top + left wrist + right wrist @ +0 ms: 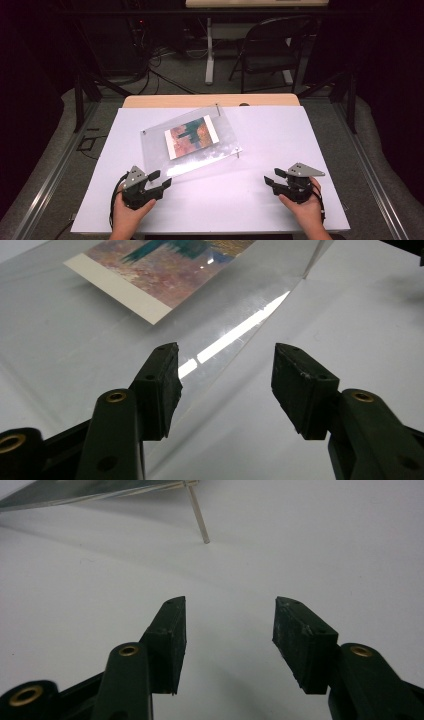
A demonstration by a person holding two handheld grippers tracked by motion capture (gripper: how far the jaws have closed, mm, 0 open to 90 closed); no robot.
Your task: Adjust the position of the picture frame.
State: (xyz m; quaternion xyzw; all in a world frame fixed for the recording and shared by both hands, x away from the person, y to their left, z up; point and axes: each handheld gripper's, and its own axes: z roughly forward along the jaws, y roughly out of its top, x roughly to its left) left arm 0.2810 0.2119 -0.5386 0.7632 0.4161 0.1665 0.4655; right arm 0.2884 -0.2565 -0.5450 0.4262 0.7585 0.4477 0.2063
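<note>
The left gripper (161,179) sits low at the near left of the worktop (280,150), held in a hand (129,212), its jaws standing apart with nothing between them; in the left gripper view they point at the near edge of a clear acrylic frame (65,340), just short of it and not touching. The right gripper (272,178) rests at the near right in the other hand (306,207), its jaws likewise apart and empty over bare white surface, well apart from the frame. That acrylic frame (200,150) lies left of the worktop's middle, turned at an angle, its far side lifted on thin metal pegs so that the sheet slopes down toward the left gripper. One peg (198,515) shows in the right gripper view, standing tilted on the white surface under the raised corner. Sandwiched in the frame is a small picture (192,136) with a white border, painted in reds, oranges and teal. Beyond the worktop stands a dark folding chair (272,47) on the grey floor
</note>
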